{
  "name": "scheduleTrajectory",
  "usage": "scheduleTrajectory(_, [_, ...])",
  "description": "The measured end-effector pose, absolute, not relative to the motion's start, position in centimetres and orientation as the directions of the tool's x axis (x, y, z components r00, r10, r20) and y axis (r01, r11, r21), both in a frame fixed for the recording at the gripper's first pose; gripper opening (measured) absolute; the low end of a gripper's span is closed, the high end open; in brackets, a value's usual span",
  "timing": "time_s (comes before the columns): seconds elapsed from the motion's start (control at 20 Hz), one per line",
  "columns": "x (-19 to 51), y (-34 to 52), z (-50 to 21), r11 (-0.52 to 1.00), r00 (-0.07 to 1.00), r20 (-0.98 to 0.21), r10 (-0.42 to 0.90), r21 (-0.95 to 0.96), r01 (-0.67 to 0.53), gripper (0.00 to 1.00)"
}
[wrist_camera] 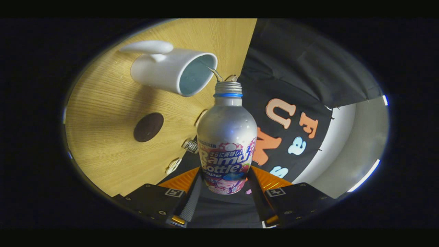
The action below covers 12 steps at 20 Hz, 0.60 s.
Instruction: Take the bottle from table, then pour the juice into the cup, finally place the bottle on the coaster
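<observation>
A light brown wooden table [103, 137] with thin lines in the wood looks tipped on its side. Beside its straight edge hangs the black cloth wall [301, 68] of the booth, with soft folds in it. Past the cloth is a plain white wall [363, 144]. A thin bright strip of light [365, 176] shines on it.

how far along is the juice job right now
Done: the bottle is off the table, clamped between both fingers of the gripper. In hand: it is tipped, and a thin stream runs from its open mouth into the white cup. Left: finish pouring, then stand the bottle on the dark round coaster, which lies bare on the wooden table.
</observation>
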<state>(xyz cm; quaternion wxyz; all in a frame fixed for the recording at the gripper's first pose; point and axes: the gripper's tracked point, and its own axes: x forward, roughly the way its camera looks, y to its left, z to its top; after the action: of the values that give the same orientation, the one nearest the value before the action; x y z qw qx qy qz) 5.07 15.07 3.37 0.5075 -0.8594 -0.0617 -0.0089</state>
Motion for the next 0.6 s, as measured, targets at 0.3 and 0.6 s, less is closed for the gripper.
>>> scheduleTrajectory(0.3, [5.42, 15.62, 3.70, -0.524, 0.992, 0.067, 0.107, -0.844, 0.114, 0.71])
scheduleTrajectory(0.6, [5.80, 16.14, 3.46, -0.548, 0.993, 0.041, 0.112, -0.831, 0.096, 0.71])
